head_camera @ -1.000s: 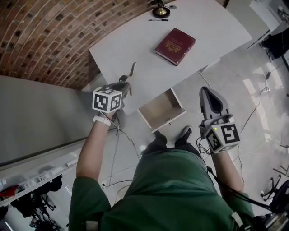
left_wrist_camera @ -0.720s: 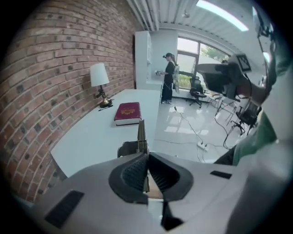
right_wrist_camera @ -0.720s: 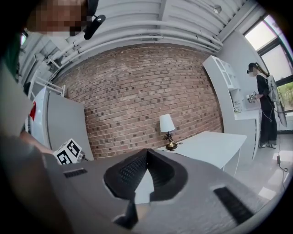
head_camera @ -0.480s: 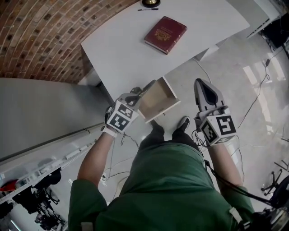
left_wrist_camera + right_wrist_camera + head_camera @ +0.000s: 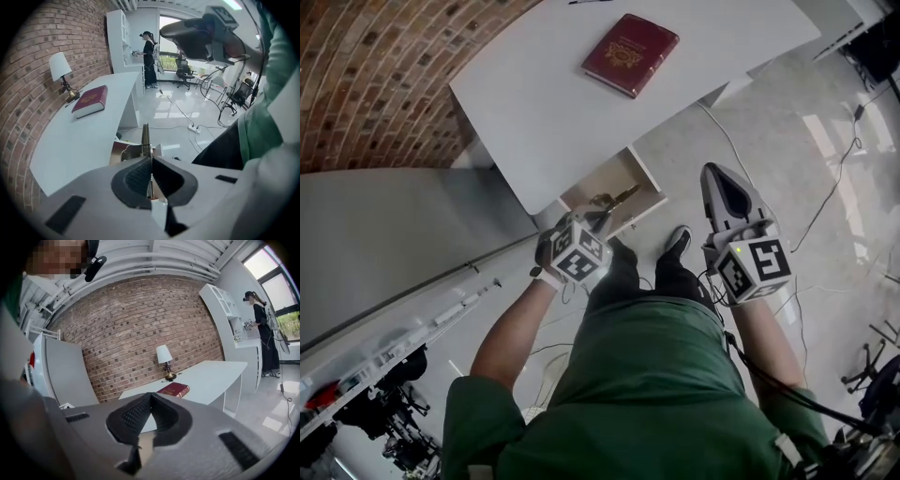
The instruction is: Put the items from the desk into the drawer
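Drawer (image 5: 614, 178) stands open under the desk's (image 5: 516, 103) near edge. At its front rim my left gripper (image 5: 602, 217) clamps a thin metal piece (image 5: 145, 138). Red book (image 5: 630, 42) lies mid-desk, clear all round. Right gripper (image 5: 720, 180), pinched together and empty, hangs over open floor.

Thin brass-coloured metal item (image 5: 145, 138) in left gripper (image 5: 151, 158): edge-on, kind unclear. Light wooden drawer (image 5: 605, 183) partly hidden behind it (head view). Black pen (image 5: 587, 2) cut by top edge.

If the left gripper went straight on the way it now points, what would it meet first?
Probably the open drawer, touched first by the thin metal item in the left gripper; depth is unclear.
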A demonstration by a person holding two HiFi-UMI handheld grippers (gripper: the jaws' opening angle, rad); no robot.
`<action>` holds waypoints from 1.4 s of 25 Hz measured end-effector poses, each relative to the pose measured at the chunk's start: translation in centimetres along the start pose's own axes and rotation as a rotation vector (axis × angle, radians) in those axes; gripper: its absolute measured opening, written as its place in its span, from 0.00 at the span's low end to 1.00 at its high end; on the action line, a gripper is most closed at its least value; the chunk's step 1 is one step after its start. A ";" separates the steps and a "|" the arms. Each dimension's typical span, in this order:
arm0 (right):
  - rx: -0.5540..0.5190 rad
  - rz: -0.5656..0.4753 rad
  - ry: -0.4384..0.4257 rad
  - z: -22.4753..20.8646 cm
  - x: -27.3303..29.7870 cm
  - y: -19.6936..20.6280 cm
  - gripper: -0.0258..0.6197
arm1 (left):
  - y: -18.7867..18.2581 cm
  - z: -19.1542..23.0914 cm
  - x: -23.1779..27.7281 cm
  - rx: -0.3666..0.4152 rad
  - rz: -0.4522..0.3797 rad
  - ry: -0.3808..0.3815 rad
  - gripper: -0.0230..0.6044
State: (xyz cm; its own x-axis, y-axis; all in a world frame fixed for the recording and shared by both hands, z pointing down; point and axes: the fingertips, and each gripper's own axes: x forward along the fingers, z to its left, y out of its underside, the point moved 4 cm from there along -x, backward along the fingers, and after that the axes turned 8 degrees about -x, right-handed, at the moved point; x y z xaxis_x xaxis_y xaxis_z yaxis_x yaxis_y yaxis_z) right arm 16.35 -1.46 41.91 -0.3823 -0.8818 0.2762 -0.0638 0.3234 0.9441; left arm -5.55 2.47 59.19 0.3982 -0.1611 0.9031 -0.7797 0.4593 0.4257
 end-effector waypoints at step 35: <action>0.124 0.207 0.067 -2.9 -0.9 11.4 0.04 | 12.4 0.5 23.0 0.109 0.286 0.068 0.06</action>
State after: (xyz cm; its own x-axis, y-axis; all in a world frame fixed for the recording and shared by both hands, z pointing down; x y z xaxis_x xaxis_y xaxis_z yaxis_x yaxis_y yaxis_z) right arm 18.64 2.00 52.98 -0.3372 -0.8119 0.4765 -0.1049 0.5354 0.8381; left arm -6.30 3.99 85.27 0.1838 0.0218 0.9827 -0.9104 0.3806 0.1618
